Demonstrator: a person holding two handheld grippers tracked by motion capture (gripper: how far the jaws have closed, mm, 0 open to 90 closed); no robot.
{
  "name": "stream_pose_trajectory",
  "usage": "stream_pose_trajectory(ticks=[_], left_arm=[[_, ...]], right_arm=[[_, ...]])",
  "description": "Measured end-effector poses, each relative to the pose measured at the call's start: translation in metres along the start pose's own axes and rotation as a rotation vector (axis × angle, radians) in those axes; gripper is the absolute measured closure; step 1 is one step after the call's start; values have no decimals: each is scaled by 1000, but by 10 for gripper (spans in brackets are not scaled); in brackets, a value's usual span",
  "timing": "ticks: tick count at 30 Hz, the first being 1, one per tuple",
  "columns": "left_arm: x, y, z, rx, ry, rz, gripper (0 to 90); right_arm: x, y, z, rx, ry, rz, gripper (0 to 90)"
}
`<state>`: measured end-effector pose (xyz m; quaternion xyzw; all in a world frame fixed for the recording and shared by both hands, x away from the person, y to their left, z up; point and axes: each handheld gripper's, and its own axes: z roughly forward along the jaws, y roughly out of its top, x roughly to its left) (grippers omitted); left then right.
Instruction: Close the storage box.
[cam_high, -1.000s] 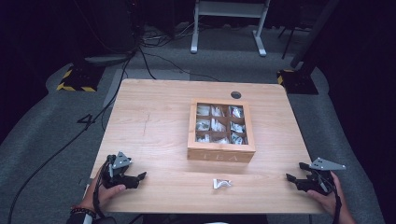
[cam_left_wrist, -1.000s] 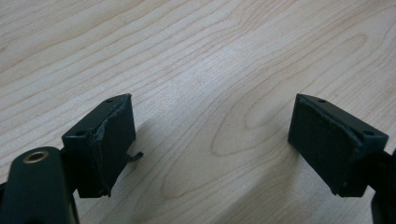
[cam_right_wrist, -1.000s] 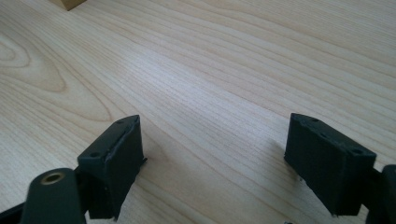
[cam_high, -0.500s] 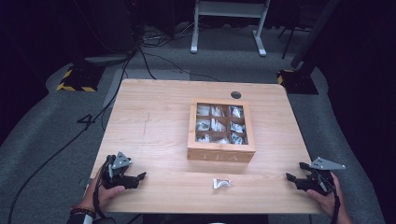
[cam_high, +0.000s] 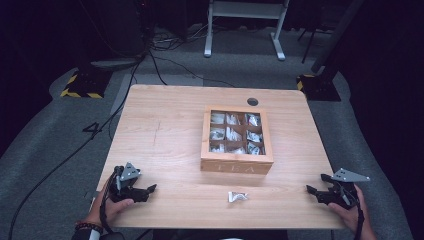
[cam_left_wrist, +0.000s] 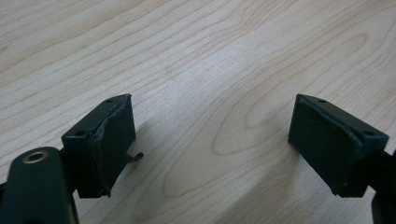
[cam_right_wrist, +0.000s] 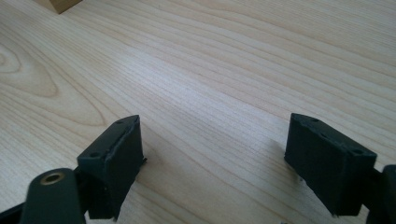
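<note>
— Dark floor surrounds the wooden table (cam_high: 165, 125), with cables (cam_high: 150, 55) trailing behind it and a white stand (cam_high: 245, 20) at the far end. How much bare wood lies around the tools?

— Plenty. The left gripper (cam_high: 145, 192) rests at the near left corner, close to the table's front edge; the right gripper (cam_high: 316, 187) sits at the near right corner, almost at the side edge. Both are spread wide with nothing between the jaws; in the left gripper view (cam_left_wrist: 212, 140) and the right gripper view (cam_right_wrist: 215, 154) only wood grain lies between the black pads.

— Where is the small packet?

— A white packet (cam_high: 237, 196) lies flat on the wood between the two grippers, near the front edge, well apart from both and nearer to the right one.

— Anything standing in the way?

— A wooden box (cam_high: 236, 163) stands just behind the packet, right of the table's centre, its nine compartments holding more white packets. Its front wall faces the packet without touching it. The left half of the table is bare, and a round hole (cam_high: 252, 101) sits near the far edge behind the box.
</note>
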<state>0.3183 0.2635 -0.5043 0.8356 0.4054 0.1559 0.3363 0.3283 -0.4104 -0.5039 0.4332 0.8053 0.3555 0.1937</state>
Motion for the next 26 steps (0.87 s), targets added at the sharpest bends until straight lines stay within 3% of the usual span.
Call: stream_pose_trajectory(ticks=[26], left_arm=[[0, 0, 0, -2, 3, -3, 151]], right_arm=[[-1, 0, 0, -1, -2, 7, 199]])
